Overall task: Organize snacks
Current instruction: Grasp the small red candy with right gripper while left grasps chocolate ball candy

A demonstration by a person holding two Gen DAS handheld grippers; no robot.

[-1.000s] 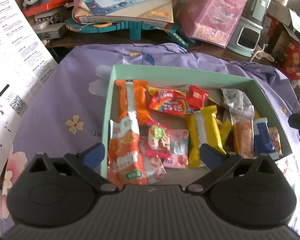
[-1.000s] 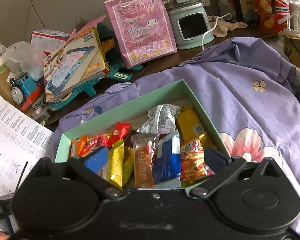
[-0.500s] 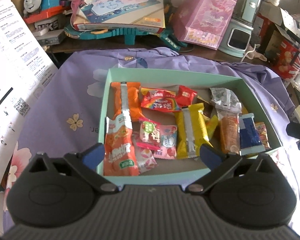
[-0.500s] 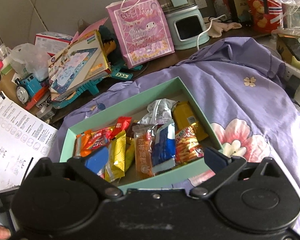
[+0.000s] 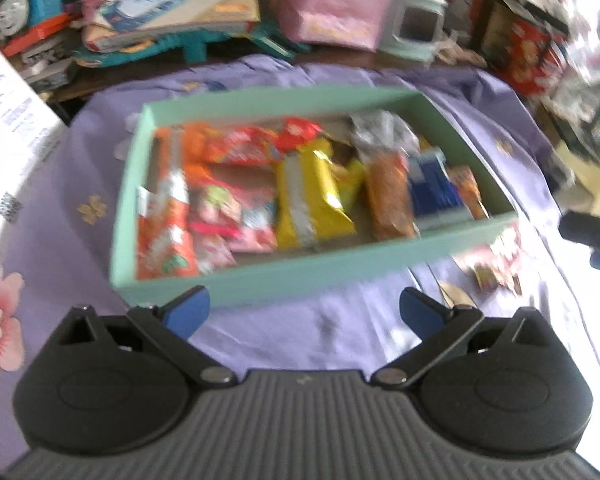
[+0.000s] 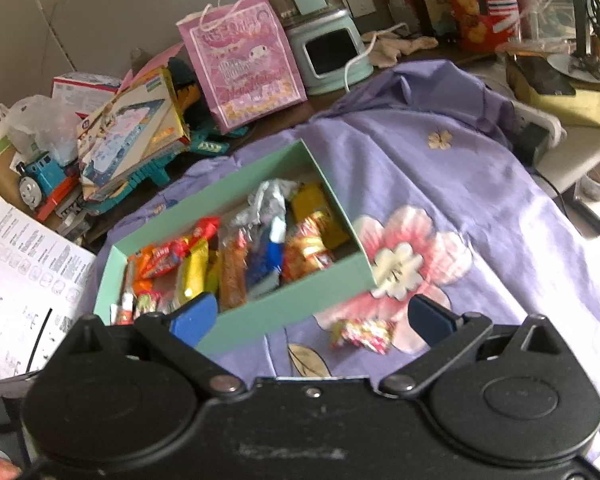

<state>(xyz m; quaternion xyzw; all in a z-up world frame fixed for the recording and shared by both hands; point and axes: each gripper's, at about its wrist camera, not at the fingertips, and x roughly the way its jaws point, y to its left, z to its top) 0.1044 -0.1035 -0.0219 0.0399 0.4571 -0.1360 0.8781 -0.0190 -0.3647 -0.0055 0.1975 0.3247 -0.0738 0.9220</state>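
A mint-green box (image 5: 300,276) (image 6: 288,300) on a purple flowered cloth holds several snack packets: orange (image 5: 164,236), yellow (image 5: 308,196), brown (image 5: 392,196), blue (image 5: 436,188). One small red and white packet (image 6: 362,334) lies loose on the cloth in front of the box's right corner; it also shows in the left wrist view (image 5: 496,272). My left gripper (image 5: 304,312) is open and empty, in front of the box. My right gripper (image 6: 310,320) is open and empty, above the loose packet. The left view is blurred.
Behind the cloth stand a pink gift bag (image 6: 240,68), a mint appliance (image 6: 328,48), a toy box (image 6: 132,128), a blue toy train (image 6: 40,180) and red tins (image 6: 476,4). A printed sheet (image 6: 20,280) lies at the left.
Both grippers have pulled back from the box, so its front wall and the cloth before it now show. The loose red and white packet has come into view.
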